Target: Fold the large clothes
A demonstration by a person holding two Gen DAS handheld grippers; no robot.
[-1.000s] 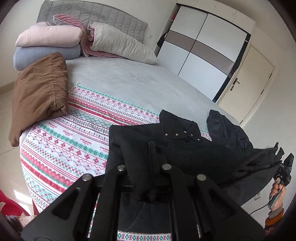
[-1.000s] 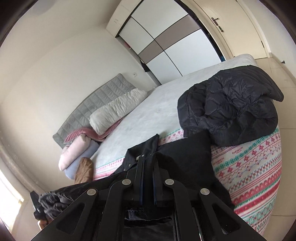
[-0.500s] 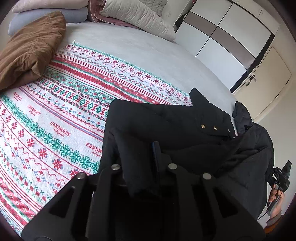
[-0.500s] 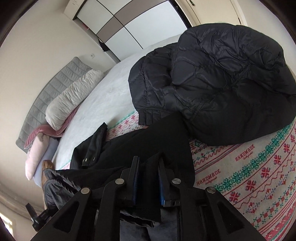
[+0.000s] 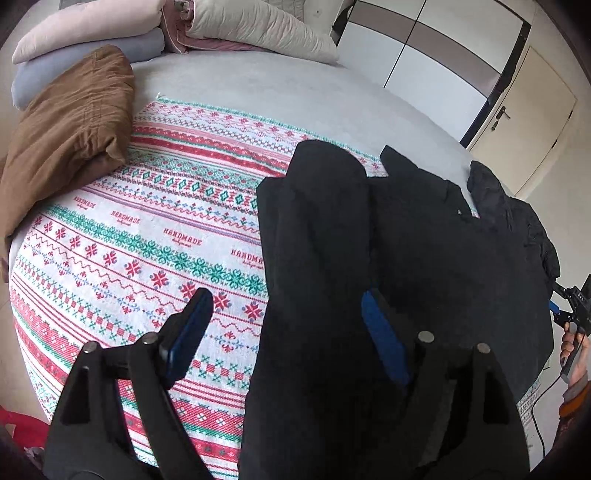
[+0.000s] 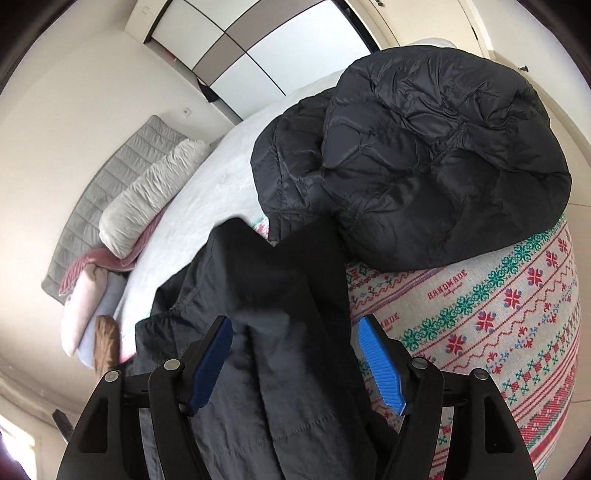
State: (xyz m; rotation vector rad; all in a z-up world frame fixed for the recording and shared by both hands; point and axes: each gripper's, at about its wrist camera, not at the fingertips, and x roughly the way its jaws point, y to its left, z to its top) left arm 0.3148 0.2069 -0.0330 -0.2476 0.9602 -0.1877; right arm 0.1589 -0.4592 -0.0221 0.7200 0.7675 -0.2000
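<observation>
A large black coat (image 5: 424,251) lies on the patterned blanket (image 5: 147,236) on the bed, its collar toward the far side. My left gripper (image 5: 286,332) hovers over the coat's near left edge with its jaws opening. Cloth lies between the blue pads (image 5: 384,339), but they do not press on it. In the right wrist view the coat (image 6: 266,288) runs away from me, and my right gripper (image 6: 295,365) stands over it, jaws opening, pads (image 6: 380,369) clear of the cloth. That gripper (image 5: 572,310) also shows at the left wrist view's right edge, in a person's hand.
A black quilted jacket (image 6: 424,147) is heaped on the blanket (image 6: 498,314) just beyond the coat. A folded brown garment (image 5: 70,125), pillows (image 5: 258,29) and folded bedding (image 5: 88,48) sit by the headboard. A wardrobe (image 5: 424,55) and door (image 5: 524,99) stand behind the bed.
Both grippers were shut on the coat's cloth and came down toward the bed. Their jaws have now spread and let go, and the coat rests on the blanket.
</observation>
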